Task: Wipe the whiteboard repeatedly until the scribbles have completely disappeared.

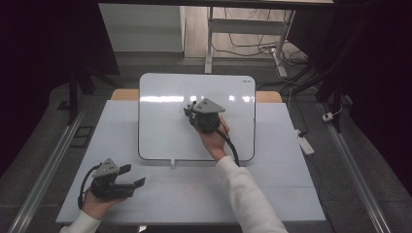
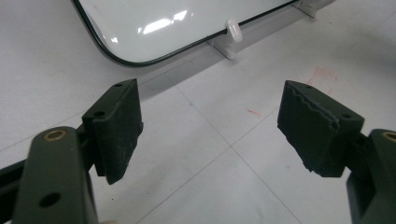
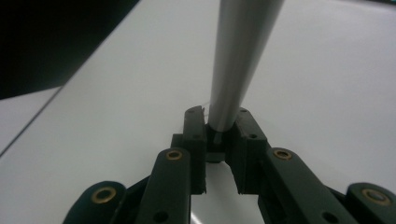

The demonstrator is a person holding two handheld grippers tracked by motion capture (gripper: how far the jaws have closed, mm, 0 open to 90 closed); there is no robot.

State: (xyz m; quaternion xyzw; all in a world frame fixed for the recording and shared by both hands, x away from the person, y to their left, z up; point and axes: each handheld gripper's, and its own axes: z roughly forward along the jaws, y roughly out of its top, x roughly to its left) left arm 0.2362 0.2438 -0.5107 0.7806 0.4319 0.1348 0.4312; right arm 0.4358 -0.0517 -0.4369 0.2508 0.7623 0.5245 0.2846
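- A grey marker (image 3: 238,60) is clamped in the right gripper (image 3: 218,126) over the whiteboard (image 1: 160,126); its long axis runs straight ahead of the jaws.
- The left gripper (image 2: 210,126) is held agape, empty, near the whiteboard's lower edge.

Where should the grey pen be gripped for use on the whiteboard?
The grey pen is probably best taken across its round barrel, from the side, as the right gripper has it: jaws shut on the slim shaft, flat pads either side, the shaft crosswise to them above the whiteboard.
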